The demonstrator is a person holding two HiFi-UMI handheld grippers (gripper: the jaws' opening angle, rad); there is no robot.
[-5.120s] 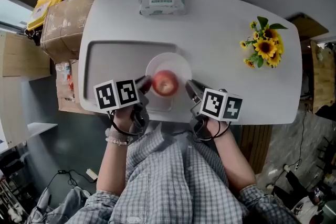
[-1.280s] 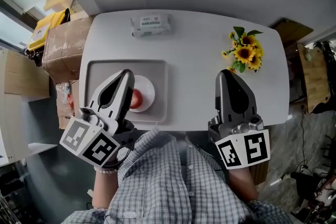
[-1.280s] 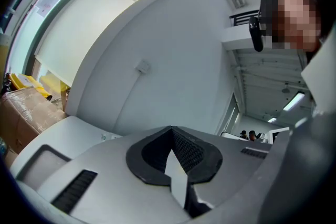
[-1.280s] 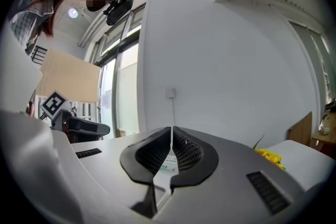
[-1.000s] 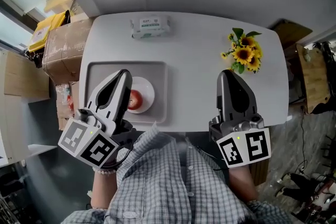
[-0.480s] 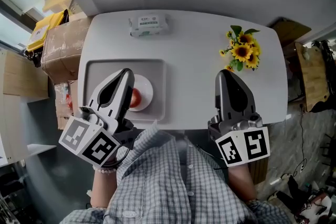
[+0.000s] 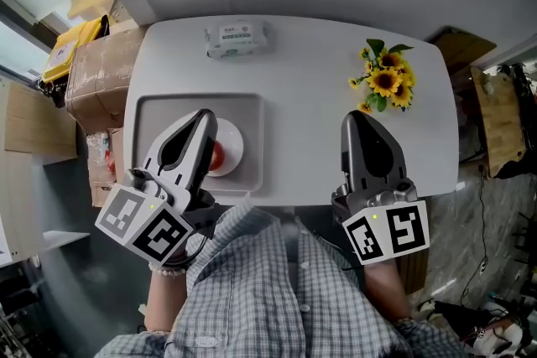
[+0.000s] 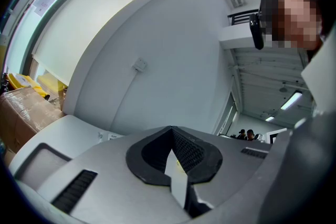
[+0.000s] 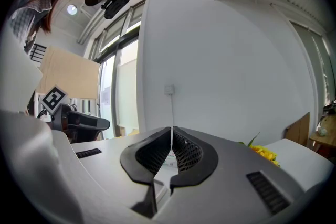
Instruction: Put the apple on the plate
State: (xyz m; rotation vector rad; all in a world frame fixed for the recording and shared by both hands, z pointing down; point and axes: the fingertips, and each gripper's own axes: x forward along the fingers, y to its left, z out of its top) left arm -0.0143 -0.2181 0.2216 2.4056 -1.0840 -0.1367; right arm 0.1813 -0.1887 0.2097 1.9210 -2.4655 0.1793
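Partly behind left hand-held gripper (image 7: 203, 115), apple (image 7: 218, 153)

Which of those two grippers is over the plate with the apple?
The left gripper: from above, its tip covers part of the plate and apple. The right gripper shows against bare table.

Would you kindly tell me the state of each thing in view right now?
Red apple: on the plate, not held.
Round white plate: inside the grey tray.
Left gripper: shut, empty.
Right gripper: shut, empty.
White wipes pack: flat on the table.
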